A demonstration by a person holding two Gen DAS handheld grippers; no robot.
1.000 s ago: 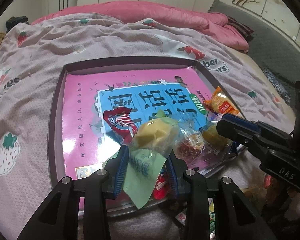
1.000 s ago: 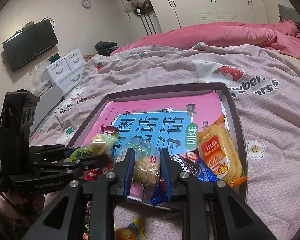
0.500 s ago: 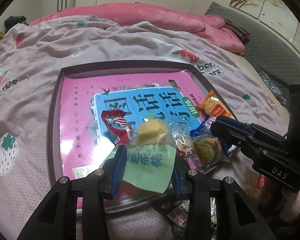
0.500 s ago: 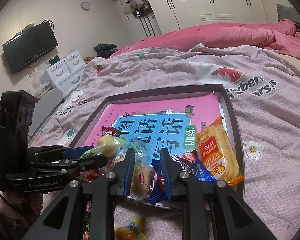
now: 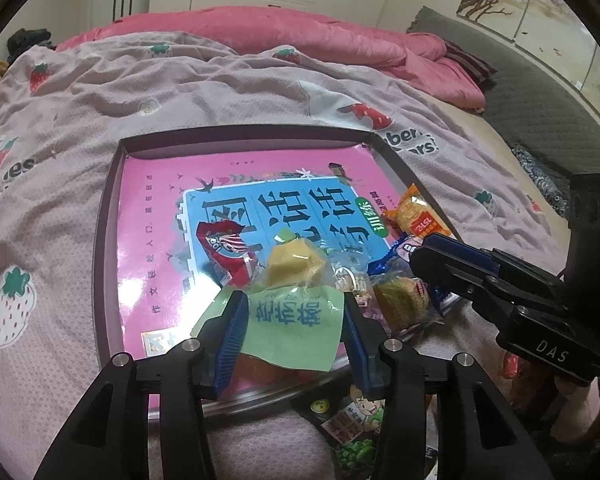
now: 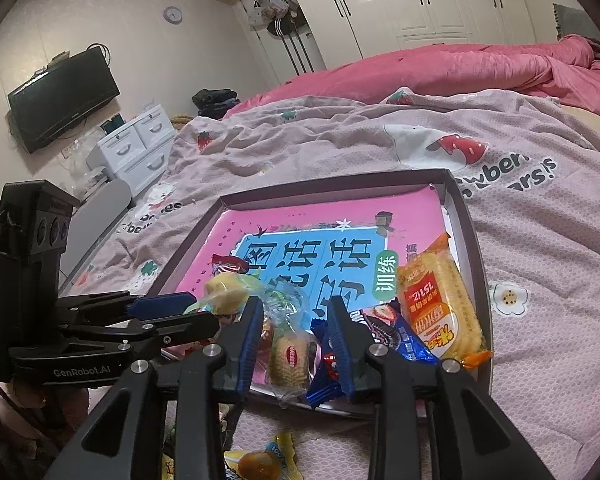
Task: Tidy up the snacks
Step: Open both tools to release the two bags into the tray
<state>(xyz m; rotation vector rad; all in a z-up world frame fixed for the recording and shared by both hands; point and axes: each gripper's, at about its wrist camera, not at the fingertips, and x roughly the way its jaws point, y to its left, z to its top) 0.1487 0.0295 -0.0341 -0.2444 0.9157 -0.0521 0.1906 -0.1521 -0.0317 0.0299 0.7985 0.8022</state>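
Release in progress, both tongs. Left gripper (image 5: 292, 328) has just been widening around green-labelled snack (image 5: 296, 316), lower centre; right gripper (image 6: 296, 344) just let go of round biscuit pack (image 6: 290, 360) (inside tray (image 6: 466, 216)). Back straight out, avoid dragging wrappers.

Left wrist view: a green-labelled snack packet (image 5: 296, 312) covers something orange-red beneath it, too hidden to identify, and a cartoon-printed snack bag (image 5: 352, 420) below the tray's near rim (image 5: 260, 396) is blocked by the gripper frame and cut by the bottom edge. Right wrist view: a yellow wrapper (image 6: 260, 460) is cut off at the bottom edge (contents unclear), and the print on the round biscuit pack (image 6: 290, 356) is too small to read.
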